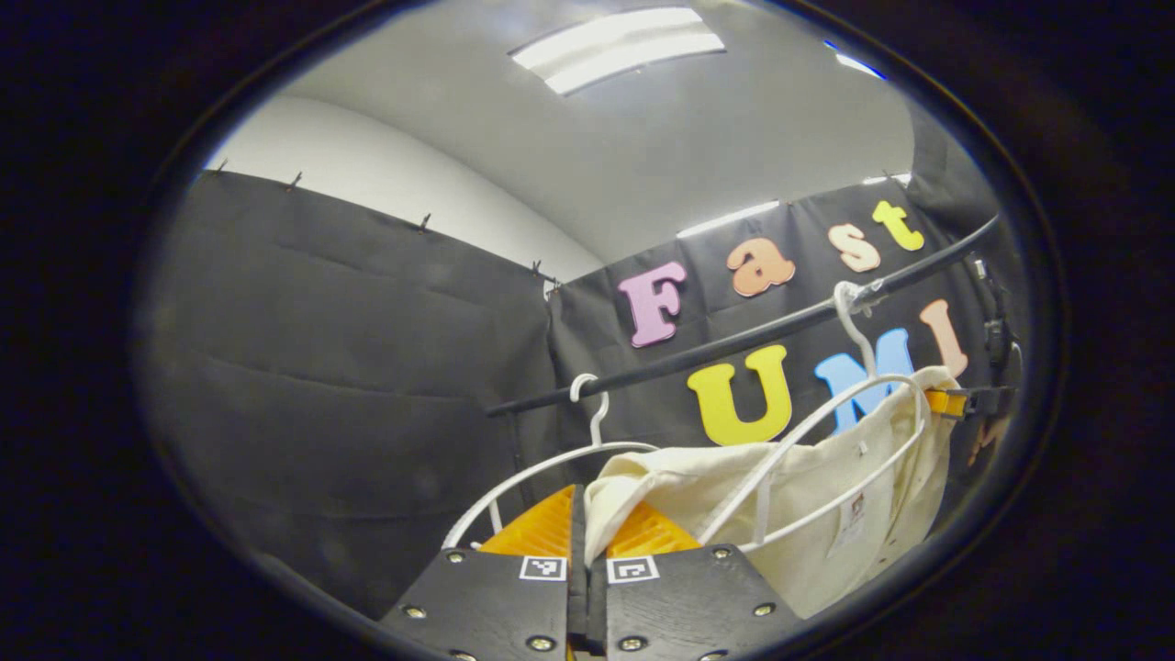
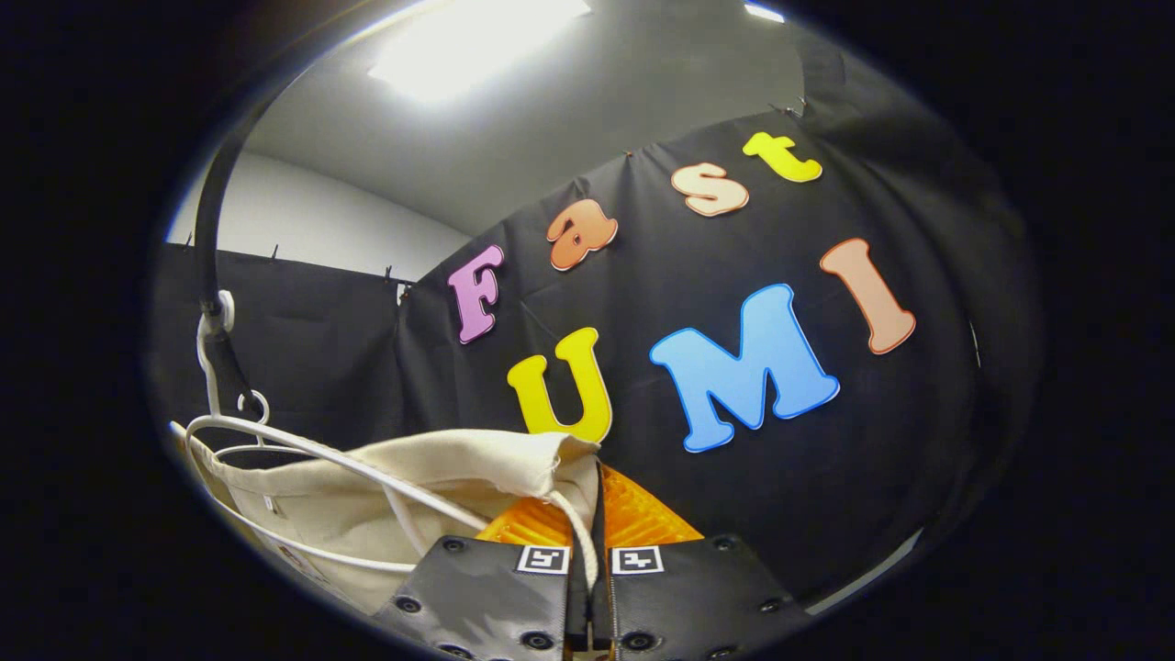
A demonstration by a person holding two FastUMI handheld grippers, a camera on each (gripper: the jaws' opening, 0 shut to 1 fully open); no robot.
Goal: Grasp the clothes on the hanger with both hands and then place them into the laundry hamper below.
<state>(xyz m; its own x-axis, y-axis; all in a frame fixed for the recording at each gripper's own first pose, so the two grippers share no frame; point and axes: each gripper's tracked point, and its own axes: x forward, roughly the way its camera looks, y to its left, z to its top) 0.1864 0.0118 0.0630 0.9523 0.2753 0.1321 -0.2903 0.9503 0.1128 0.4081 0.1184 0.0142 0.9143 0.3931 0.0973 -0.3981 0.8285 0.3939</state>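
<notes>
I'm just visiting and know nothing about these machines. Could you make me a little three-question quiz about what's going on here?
1. True or false: the cream garment hangs on a white hanger.
2. What does the left gripper pinch? A) the garment B) the rail C) nothing
3. What dark bar do the hanger hooks hang from?

Key: 1 true. 2 A. 3 the rail. The right gripper also grips the garment's edge.

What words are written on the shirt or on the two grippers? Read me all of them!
Shirt, neck tag: a small printed mark, too small to read.
Left gripper, two square stickers: black and white block patterns, no words.
Right gripper, two square stickers: block patterns too, no words.
So nothing on them can be read.
</notes>
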